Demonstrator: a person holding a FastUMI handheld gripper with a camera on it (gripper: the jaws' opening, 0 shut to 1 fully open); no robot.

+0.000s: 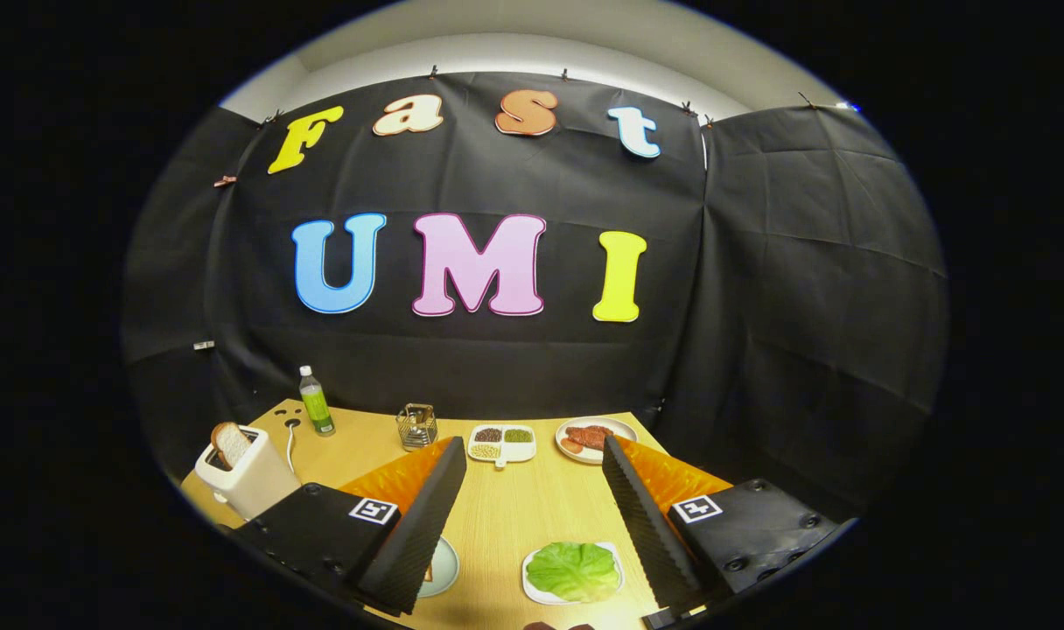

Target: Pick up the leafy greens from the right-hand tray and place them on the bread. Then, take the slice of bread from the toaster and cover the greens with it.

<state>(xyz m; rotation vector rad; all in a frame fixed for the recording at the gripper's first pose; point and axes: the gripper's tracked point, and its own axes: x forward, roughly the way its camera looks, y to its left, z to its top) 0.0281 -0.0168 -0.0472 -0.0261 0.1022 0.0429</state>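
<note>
walls: black cloth (532, 367) draped at 12 and 3 o'clock
table: light wooden tabletop (514, 507)
ceiling: pale strip (532, 48) at 12 o'clock

The gripper (532, 455) fingers are spread wide above the wooden table (514, 516), with bare table between them. The lettuce leaf (574, 570) on its white tray (536, 588) lies open by the near edge. The toaster (245, 477) blocks the left side. A bottle (315, 401), wire holder (416, 426), bean dish (502, 444) and meat plate (595, 437) line the far edge.

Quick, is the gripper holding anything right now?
Gripper: open, holding nothing; the leafy greens lie on their tray between its fingers.
</note>
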